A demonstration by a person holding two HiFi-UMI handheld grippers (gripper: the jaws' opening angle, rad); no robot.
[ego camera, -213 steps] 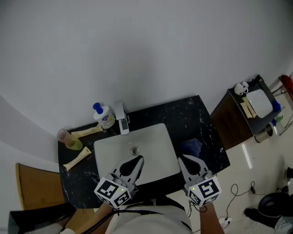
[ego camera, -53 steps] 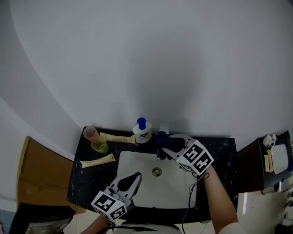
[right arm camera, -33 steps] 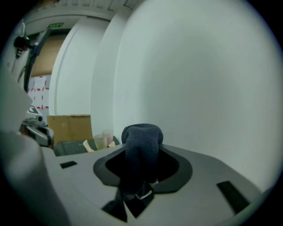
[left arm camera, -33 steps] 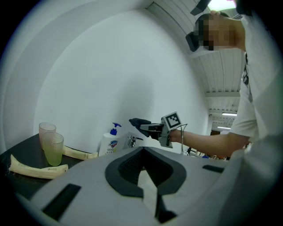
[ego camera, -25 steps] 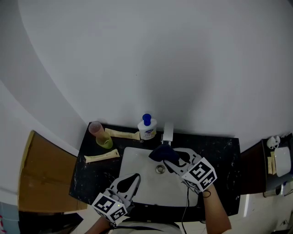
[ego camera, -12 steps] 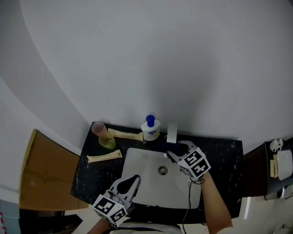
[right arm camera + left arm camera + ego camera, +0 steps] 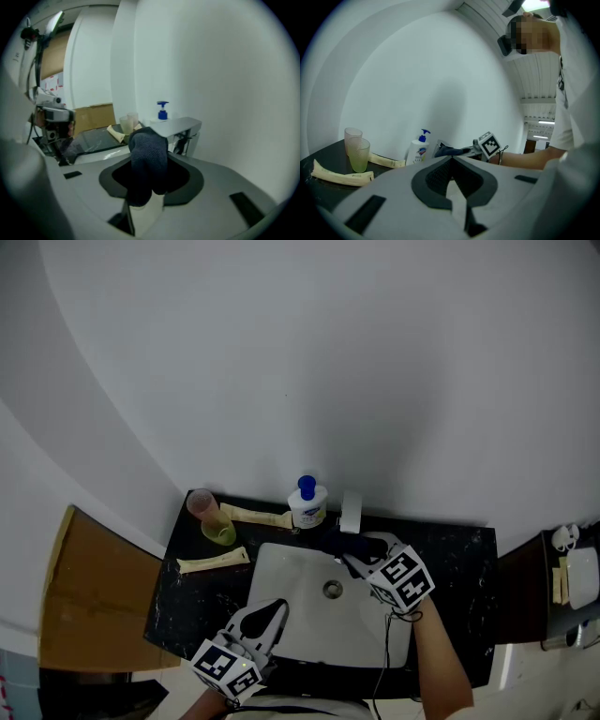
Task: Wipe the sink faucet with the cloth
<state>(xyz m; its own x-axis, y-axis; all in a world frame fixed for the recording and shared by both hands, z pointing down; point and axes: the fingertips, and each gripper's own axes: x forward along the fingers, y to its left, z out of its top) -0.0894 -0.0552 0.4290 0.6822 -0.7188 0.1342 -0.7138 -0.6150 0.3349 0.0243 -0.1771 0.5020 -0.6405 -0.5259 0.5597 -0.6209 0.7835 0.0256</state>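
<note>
A black stone counter (image 7: 450,545) against a plain white wall carries a white sink (image 7: 291,601), with the faucet (image 7: 351,512) at its back edge. The right gripper (image 7: 359,554) is clamped on the dark blue cloth (image 7: 147,157), right by the faucet's spout. Wiping seems under way, though I cannot tell how much is done. The left gripper (image 7: 269,613) hangs over the sink's near rim, jaws together and empty.

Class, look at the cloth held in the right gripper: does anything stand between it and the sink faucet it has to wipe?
Nothing visible does. The right gripper is shut on the cloth, which sits right at the spout end of the faucet. The soap bottle stands beside the faucet, out of the path.
</note>
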